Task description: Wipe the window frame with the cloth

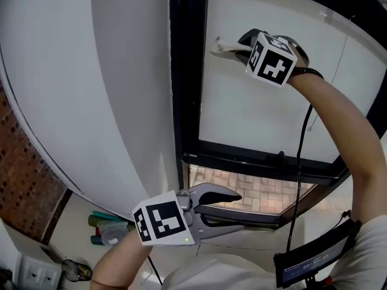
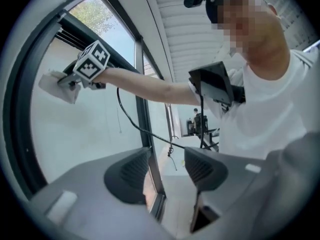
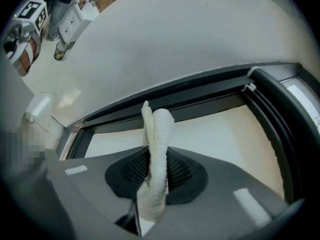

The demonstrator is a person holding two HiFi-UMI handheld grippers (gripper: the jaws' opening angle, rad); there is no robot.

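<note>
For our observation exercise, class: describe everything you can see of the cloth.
The cloth is white and fuzzy like terry towelling, folded into a narrow strip. The right gripper is shut on its middle; one end sticks out past the jaws, the other hangs behind. It is held near the dark window frame; contact there is unclear.

The window frame [image 1: 180, 71] stands right of a curved wall [image 1: 121, 89]. The right hand-held gripper [image 1: 234, 52] is high up before the pane [image 1: 254, 113], just right of the frame's upright bar, with the cloth [image 1: 221, 45] pinched between its jaws and sticking out toward that bar. The left hand-held gripper [image 1: 237, 210] is low, below the frame's bottom rail [image 1: 254, 159], well apart from the right one.
</note>
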